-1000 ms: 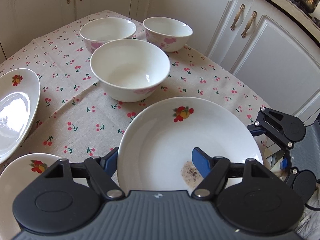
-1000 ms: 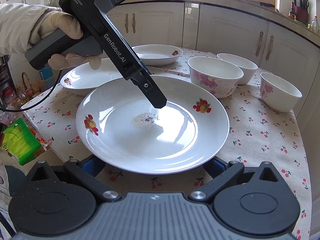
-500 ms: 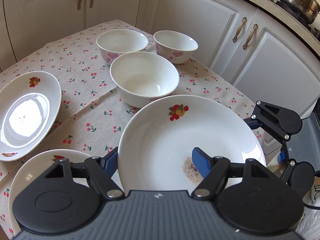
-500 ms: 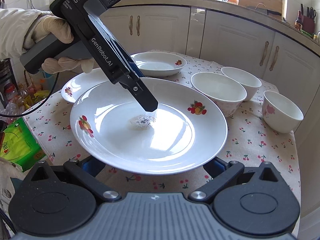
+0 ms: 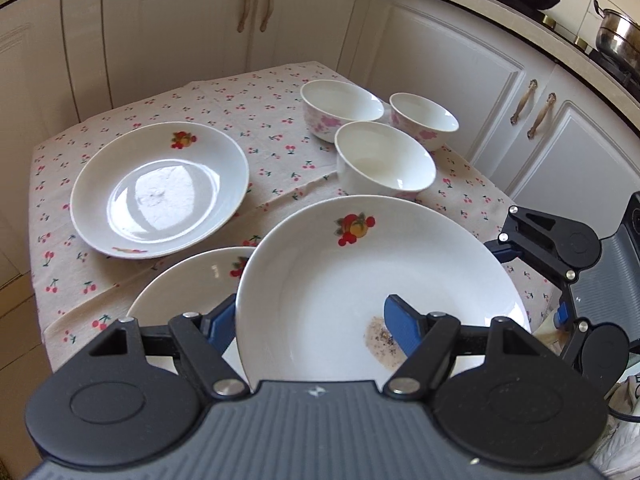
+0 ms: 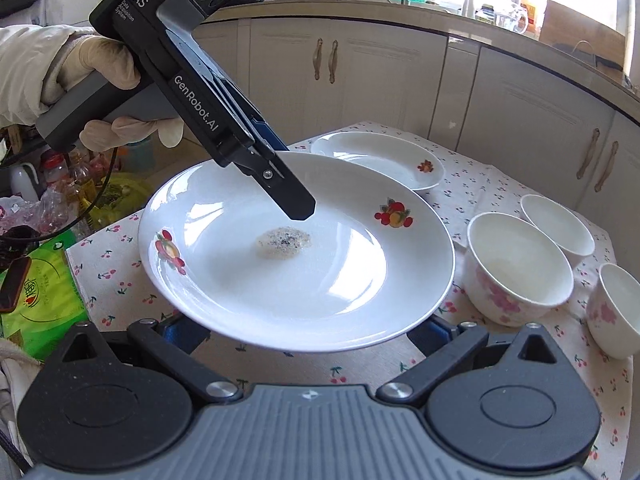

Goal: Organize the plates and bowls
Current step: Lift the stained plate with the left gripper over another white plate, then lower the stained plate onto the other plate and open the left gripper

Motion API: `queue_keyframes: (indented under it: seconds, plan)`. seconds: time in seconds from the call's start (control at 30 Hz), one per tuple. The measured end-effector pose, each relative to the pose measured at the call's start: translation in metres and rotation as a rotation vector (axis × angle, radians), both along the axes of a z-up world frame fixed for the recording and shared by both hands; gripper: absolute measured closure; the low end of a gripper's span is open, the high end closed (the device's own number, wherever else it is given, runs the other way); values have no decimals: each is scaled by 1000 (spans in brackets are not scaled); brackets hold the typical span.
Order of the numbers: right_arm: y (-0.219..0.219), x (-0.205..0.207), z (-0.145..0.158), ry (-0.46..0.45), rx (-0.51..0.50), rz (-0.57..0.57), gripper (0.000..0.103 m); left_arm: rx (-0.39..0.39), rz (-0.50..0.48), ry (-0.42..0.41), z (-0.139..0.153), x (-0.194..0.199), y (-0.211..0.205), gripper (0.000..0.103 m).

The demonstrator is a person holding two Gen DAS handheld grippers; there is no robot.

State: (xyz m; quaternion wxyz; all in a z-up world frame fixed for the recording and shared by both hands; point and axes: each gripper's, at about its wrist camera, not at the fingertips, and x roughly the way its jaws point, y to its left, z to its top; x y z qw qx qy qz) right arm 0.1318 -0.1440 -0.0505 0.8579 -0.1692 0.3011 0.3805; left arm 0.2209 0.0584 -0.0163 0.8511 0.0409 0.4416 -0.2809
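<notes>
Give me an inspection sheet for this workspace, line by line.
Surface: table under a cherry-print cloth.
Job's things: soiled plate held off the table, tilted; two plates and three bowls on the cloth.
Clutter: green packet and bottles beside the table.
Tools: left tool shut on the soiled plate's rim; right tool open, at the plate's near edge.
Cables: black cable below the left tool's handle.
Surroundings: white cabinets; pot on the stove.
</notes>
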Motion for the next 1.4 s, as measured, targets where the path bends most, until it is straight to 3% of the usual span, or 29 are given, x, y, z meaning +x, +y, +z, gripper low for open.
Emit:
queue_keyframes:
  seconds: [0.47,0.83,1.4]
  plan:
    - [48,19,-12,45,-41,78,0,-36,99,38,-20,0,48,28]
    - [54,22,-12,65,-68,78,0,-52,102,62,-28,7,54,28]
    - [60,27,-15,75,-92,90,0,-10,124,104,-34,15,56,27]
